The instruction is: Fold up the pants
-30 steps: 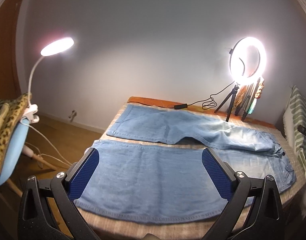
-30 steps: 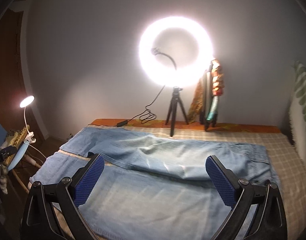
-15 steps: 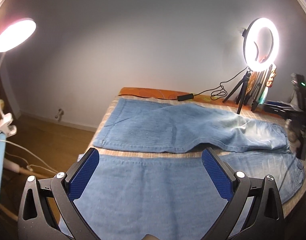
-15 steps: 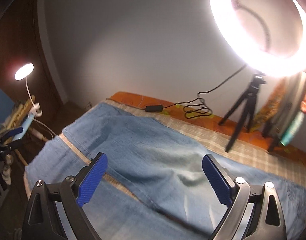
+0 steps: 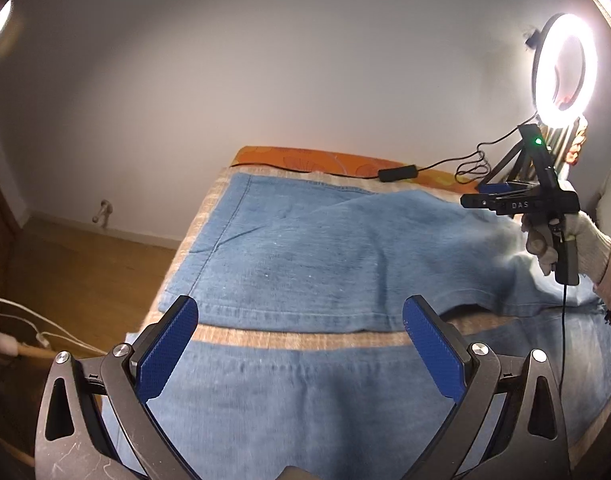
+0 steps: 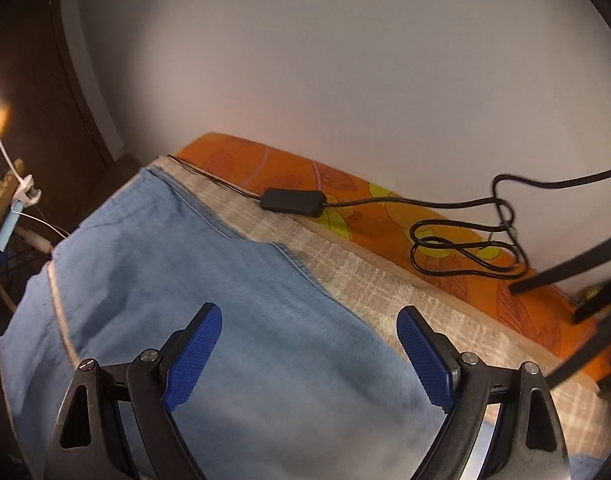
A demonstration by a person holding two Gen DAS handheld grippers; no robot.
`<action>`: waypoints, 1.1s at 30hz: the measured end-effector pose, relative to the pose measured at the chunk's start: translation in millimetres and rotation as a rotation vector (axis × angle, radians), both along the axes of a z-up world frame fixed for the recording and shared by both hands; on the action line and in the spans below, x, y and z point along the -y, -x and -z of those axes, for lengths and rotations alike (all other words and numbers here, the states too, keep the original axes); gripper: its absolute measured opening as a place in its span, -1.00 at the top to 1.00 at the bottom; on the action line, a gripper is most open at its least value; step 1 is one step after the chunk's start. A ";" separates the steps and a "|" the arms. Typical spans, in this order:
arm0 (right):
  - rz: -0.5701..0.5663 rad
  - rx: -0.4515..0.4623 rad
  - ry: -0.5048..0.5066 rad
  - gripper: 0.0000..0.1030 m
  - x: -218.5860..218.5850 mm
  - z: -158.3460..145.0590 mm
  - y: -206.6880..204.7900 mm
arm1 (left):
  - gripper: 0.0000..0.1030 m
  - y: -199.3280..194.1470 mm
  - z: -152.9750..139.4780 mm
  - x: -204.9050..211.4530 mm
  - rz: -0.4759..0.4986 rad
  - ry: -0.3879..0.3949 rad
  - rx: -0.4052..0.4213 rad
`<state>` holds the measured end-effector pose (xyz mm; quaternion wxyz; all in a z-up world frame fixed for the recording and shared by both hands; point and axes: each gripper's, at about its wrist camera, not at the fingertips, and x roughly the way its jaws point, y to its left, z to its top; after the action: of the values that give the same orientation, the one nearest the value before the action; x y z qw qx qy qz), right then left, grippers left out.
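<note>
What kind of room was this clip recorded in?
Most likely a bedroom at home, rigged for filming. Jeans lie spread on a bed with an orange sheet against a plain wall, over a wood floor. A ring light stands at the far side.

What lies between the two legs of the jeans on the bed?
In the left wrist view, a bare strip of checked beige bedcover separates the two jeans legs.

Ring light (image 5: 565, 68) glare, dark fisheye edges

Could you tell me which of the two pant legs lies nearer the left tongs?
The near leg, directly beneath the left tongs; the far leg lies beyond the bare strip, toward the wall.
</note>
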<state>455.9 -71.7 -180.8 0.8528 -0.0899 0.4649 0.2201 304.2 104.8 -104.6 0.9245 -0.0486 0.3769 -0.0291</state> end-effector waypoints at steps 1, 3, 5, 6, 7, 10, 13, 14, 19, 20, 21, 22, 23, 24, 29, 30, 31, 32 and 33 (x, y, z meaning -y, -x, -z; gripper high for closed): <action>0.000 -0.011 0.006 -0.76 0.2 7.4 -5.3 | -0.98 -4.1 3.2 0.5 0.002 -0.002 -0.004; -0.004 -0.037 0.022 -0.76 -0.8 18.4 -13.3 | -0.98 -10.9 9.3 0.3 0.000 0.003 -0.013; -0.008 -0.059 0.041 -0.75 0.8 28.8 -18.3 | -0.98 -17.3 15.8 -2.7 -0.013 0.029 -0.027; -0.014 -0.072 0.046 -0.73 0.6 33.5 -19.6 | -0.98 -19.7 18.6 -4.7 -0.020 0.044 -0.034; -0.019 -0.082 0.048 -0.69 0.5 35.7 -20.3 | -0.98 -21.9 20.9 -6.1 -0.026 0.054 -0.040; -0.039 -0.076 0.060 -0.51 -3.5 38.6 -15.8 | -0.95 -28.3 29.1 -13.1 -0.058 0.086 -0.069; -0.058 -0.070 0.032 0.32 -5.1 34.9 -10.6 | -0.95 -30.7 32.9 -21.5 -0.082 0.136 -0.094; -0.061 -0.080 0.016 0.49 -5.0 32.2 -8.5 | -0.95 -30.3 32.8 -23.8 -0.085 0.151 -0.093; -0.078 -0.017 0.033 0.89 -9.3 9.6 10.7 | -0.95 -27.4 26.9 -30.2 -0.095 0.141 -0.074; -0.077 -0.001 0.032 0.90 -9.3 3.1 14.6 | -0.95 -26.5 24.9 -30.7 -0.097 0.143 -0.074; -0.074 0.026 0.031 0.90 -8.9 -7.4 21.2 | -0.95 -25.5 22.7 -32.1 -0.100 0.146 -0.072; -0.075 0.048 0.024 0.91 -7.8 -17.6 28.5 | -0.95 -24.5 20.1 -33.7 -0.103 0.152 -0.068; -0.082 0.071 0.011 0.91 -8.8 -29.1 36.2 | -0.95 -24.0 18.0 -35.3 -0.105 0.157 -0.066; -0.100 0.110 0.012 0.91 -9.9 -43.9 49.2 | -0.95 -23.1 15.3 -37.2 -0.109 0.166 -0.061; -0.215 0.240 0.069 0.91 -25.8 -85.6 118.4 | -0.95 -19.1 2.9 -43.3 -0.117 0.221 -0.053; -0.243 0.254 0.073 0.91 -28.8 -90.3 134.1 | -0.95 -19.0 0.5 -42.9 -0.116 0.227 -0.053; -0.269 0.260 0.071 0.91 -31.3 -93.2 149.1 | -0.95 -19.1 -2.3 -41.9 -0.111 0.230 -0.054; -0.294 0.260 0.064 0.91 -33.2 -94.7 162.8 | -0.95 -20.3 -4.8 -40.6 -0.108 0.231 -0.054; -0.326 0.250 0.055 0.91 -35.6 -94.2 178.9 | -0.95 -21.2 -7.7 -37.9 -0.100 0.231 -0.055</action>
<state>277.0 -36.0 -86.7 0.8544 -0.2136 0.3404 0.3294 325.3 142.8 -96.9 0.9024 -0.1745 0.3932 -0.0248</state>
